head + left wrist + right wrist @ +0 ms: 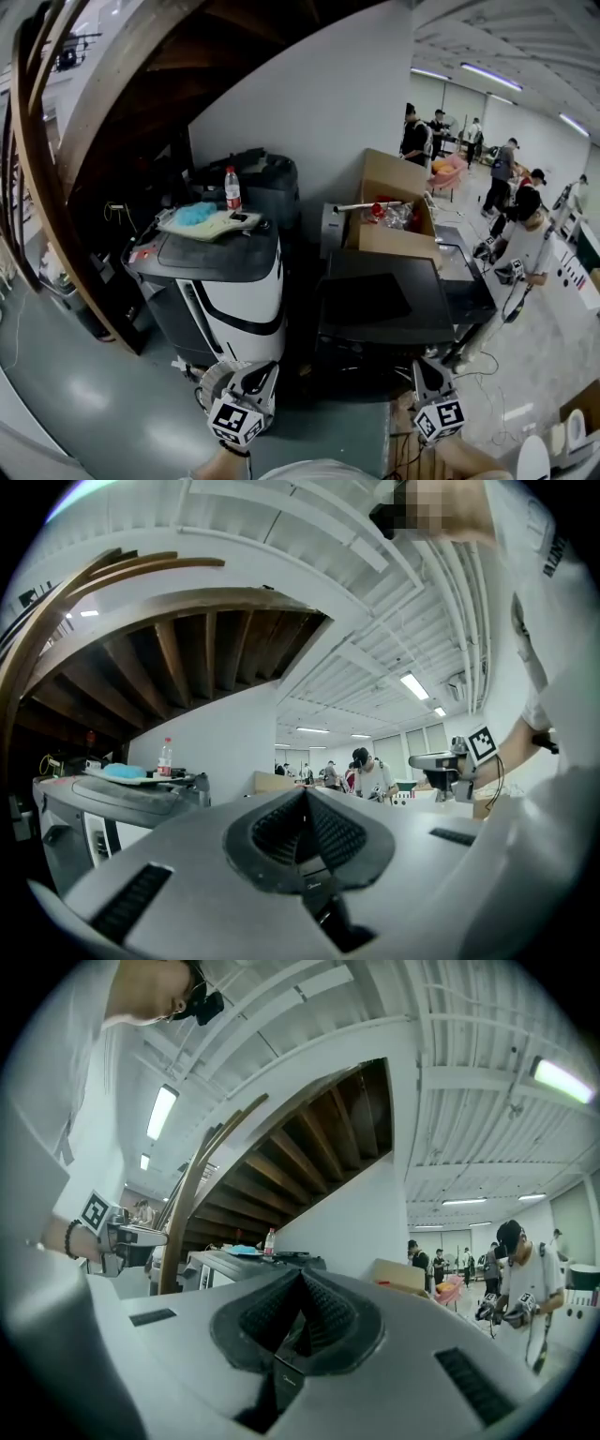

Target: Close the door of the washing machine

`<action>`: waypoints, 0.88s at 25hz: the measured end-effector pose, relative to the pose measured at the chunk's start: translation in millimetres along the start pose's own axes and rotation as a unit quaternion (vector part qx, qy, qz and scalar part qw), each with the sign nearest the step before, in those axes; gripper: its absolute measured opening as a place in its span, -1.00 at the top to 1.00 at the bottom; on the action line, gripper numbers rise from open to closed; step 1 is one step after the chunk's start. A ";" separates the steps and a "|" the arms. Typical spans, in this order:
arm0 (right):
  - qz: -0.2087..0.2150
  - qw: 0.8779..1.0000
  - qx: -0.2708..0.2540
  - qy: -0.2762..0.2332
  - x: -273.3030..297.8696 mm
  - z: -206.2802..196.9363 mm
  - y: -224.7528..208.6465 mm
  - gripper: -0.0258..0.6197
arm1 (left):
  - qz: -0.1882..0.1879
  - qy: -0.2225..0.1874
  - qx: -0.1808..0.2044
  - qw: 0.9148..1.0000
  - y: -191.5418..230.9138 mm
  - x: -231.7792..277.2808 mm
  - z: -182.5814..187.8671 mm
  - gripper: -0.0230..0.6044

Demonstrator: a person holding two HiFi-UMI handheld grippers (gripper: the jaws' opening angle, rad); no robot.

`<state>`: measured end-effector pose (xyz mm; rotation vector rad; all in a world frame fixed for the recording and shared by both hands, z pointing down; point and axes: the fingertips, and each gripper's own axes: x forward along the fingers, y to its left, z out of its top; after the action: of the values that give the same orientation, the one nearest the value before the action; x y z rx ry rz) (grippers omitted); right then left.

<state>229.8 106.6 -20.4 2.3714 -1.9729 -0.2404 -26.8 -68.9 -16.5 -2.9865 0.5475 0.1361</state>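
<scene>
Jaws of the left tool and the right tool are clamped together on nothing, both low near the person. Washer stands ahead of the left tool, untouched, with a bottle and blue cloth on top.

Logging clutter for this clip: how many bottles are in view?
1: a red-capped bottle upright on top of the white machine at left, beside the blue cloth. More could be hidden inside the cardboard box.
</scene>
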 end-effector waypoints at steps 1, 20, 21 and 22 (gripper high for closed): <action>-0.002 1.000 0.001 -0.005 -2.5 3.3 -1.1 0.89 | -0.001 -0.007 0.003 1.000 -0.9 0.6 4.7 0.92; -0.033 0.999 0.023 0.007 -27.9 -13.4 10.2 0.89 | -0.016 -0.007 -0.057 0.998 -11.7 -6.0 -9.2 0.92; -0.033 0.999 0.023 0.008 -28.9 -13.9 10.8 0.89 | -0.015 -0.007 -0.057 0.998 -11.9 -5.9 -9.0 0.92; -0.033 0.999 0.024 0.009 -30.1 -14.4 11.5 0.89 | -0.015 -0.006 -0.057 0.998 -12.6 -6.1 -9.3 0.92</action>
<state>215.5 133.1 -2.0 2.4623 -1.9162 -0.1759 -27.3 -56.2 -5.6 -3.1010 0.5106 0.1901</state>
